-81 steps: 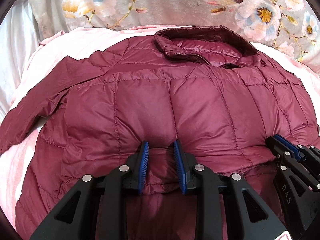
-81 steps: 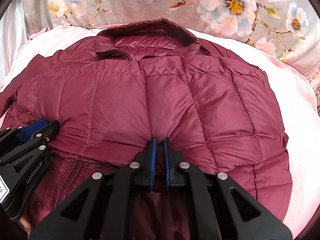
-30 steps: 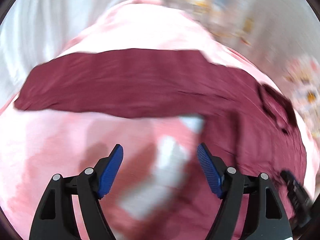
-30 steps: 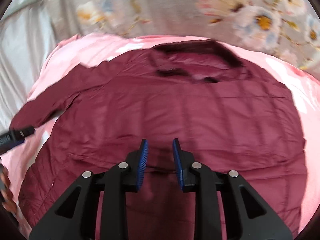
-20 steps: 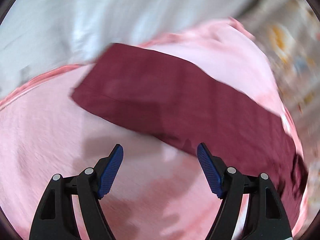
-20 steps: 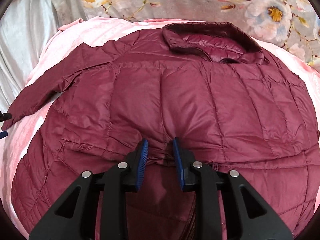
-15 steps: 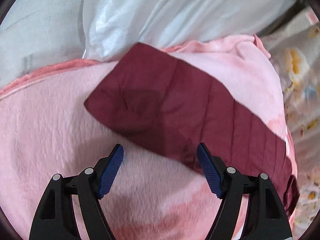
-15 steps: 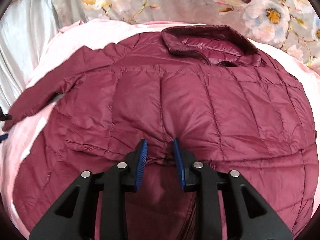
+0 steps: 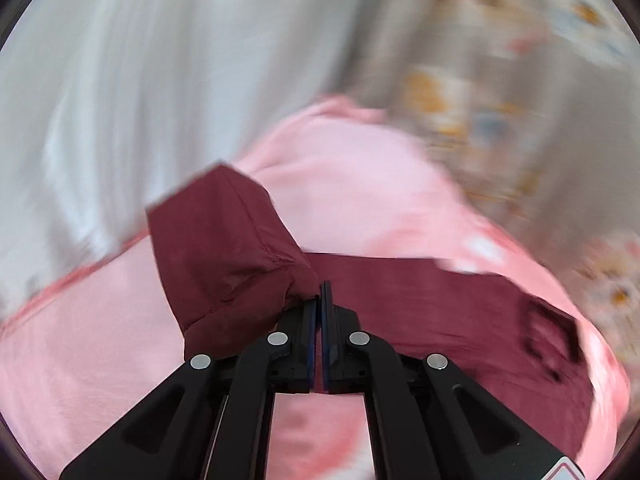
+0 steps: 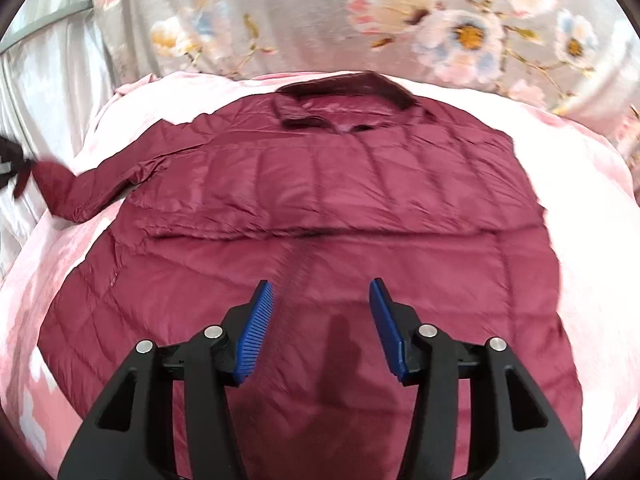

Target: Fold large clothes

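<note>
Left wrist view: our left gripper (image 9: 320, 300) pinches the puffer jacket (image 10: 320, 208) sleeve cuff (image 9: 224, 256); right gripper (image 10: 322, 320) hovers wide open, empty. We should lay the sleeve flat across the body.

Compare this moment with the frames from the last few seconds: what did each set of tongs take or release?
The left tongs let go of the hem, swung out to the sleeve, shut on its cuff and lifted it. The right tongs released the hem and opened. The jacket stays spread on the pink blanket.
</note>
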### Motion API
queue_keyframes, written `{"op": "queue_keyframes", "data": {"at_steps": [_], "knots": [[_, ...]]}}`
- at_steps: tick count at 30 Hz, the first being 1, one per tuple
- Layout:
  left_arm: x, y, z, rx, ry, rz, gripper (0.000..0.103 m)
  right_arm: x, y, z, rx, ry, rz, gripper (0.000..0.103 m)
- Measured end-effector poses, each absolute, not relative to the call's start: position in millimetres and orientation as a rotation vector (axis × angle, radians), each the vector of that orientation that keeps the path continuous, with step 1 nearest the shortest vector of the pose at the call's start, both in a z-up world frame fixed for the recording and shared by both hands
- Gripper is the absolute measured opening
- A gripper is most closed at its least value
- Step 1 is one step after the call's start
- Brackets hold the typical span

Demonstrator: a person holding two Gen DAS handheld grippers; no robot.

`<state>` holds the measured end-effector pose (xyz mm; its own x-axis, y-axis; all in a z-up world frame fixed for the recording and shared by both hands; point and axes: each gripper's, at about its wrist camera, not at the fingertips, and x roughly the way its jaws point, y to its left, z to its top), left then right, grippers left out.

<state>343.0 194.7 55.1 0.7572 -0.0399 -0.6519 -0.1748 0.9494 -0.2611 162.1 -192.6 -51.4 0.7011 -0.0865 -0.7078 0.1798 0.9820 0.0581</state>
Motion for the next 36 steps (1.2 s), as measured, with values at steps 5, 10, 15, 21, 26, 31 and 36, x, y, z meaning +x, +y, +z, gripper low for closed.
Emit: {"op": "queue_keyframes", "data": {"at_steps": [5, 10, 15, 21, 26, 31, 36], "knots": [[324.2, 76.1, 95.7, -0.213, 0.683, -0.182, 0.0, 140.8, -216.6, -50.1, 0.113, 0.752, -0.223, 0.053], [297.6, -28.0, 85.5, -0.17, 0.776, -0.399, 0.012, 127.7, -244.7, -55.2, 0.157, 0.752, -0.271, 0.054], [262.7, -63.8, 48.8, -0.202, 0.848, -0.509, 0.073, 119.3, -265.0, -56.4, 0.187, 0.748, -0.292, 0.056], [252.4, -5.6, 26.4, -0.304, 0.877, -0.467, 0.074, 128.2, -269.1, -39.4, 0.208, 0.713, -0.241, 0.062], [281.4, 60.9, 11.3, -0.378, 0.908, -0.307, 0.074, 156.0, -255.4, -32.2, 0.342, 0.737, -0.083, 0.068], [299.4, 109.7, -13.7, -0.503, 0.952, -0.232, 0.074, 178.9, -238.3, -44.5, 0.424, 0.787, -0.078, 0.068], [301.0, 128.7, -40.1, -0.55, 1.004, -0.241, 0.073, 186.5, -242.8, -72.1, 0.554, 0.853, -0.084, 0.069]]}}
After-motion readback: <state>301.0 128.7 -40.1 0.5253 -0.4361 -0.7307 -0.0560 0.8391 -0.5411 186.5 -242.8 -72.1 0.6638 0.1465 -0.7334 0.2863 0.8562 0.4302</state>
